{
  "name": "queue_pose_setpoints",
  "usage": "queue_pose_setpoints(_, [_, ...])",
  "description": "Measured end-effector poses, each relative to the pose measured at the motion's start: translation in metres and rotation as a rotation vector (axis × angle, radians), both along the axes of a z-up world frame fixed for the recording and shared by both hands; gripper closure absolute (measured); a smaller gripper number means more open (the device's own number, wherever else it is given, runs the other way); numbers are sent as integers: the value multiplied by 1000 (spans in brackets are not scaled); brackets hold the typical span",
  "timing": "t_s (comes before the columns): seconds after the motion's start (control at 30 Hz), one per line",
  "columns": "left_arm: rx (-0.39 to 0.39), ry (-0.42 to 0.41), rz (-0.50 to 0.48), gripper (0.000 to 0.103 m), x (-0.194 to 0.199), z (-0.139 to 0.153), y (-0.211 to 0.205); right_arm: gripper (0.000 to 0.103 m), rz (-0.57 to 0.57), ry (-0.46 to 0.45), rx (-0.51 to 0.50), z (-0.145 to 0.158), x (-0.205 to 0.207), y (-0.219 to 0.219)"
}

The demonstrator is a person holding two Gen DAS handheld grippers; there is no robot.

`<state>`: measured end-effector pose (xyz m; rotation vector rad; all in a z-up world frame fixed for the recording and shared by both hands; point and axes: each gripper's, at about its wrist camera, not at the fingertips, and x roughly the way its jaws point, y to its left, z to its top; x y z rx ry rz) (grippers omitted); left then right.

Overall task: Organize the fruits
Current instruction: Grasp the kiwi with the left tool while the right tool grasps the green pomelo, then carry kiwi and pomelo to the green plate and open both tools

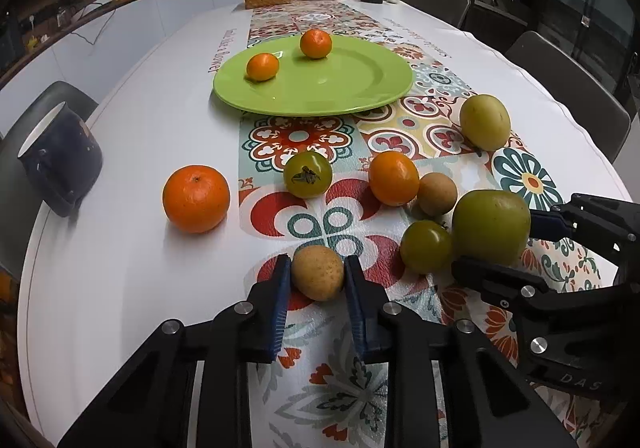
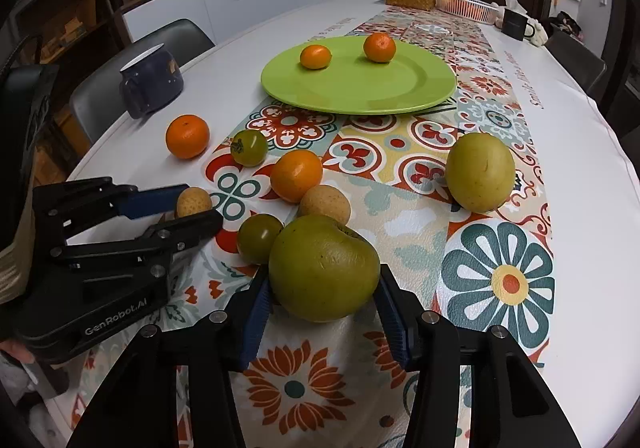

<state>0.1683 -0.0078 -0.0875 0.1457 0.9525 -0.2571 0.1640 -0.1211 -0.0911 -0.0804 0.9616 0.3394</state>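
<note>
Green tomato (image 2: 259,238) crowds apple (image 2: 324,268); plate (image 2: 400,96) approach open.

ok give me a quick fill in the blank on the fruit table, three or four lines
1. The green plate holds ____ small oranges.
2. The left gripper has its fingers on either side of a small ____ fruit.
3. The right gripper has its fingers around a large ____ fruit.
4. The dark mug stands on the table's ____ part, off the patterned runner.

Missing words: two; tan; green; white
</note>
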Motion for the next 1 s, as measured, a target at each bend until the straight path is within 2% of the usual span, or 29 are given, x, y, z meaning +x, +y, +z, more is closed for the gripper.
queue_pose_setpoints(0.53, [-16,-49,26,76,-16,24,0,52,-12,-43,25,15,-9,-7])
queue_pose_setpoints(0.8, [-23,-105,40,76,-19,54,-1,52,-1,-118,48,44,-11,-11])
queue_pose_setpoints(1.0, [-22,-155,41,76,-5,77,-4,52,12,-174,62,70,7,-15])
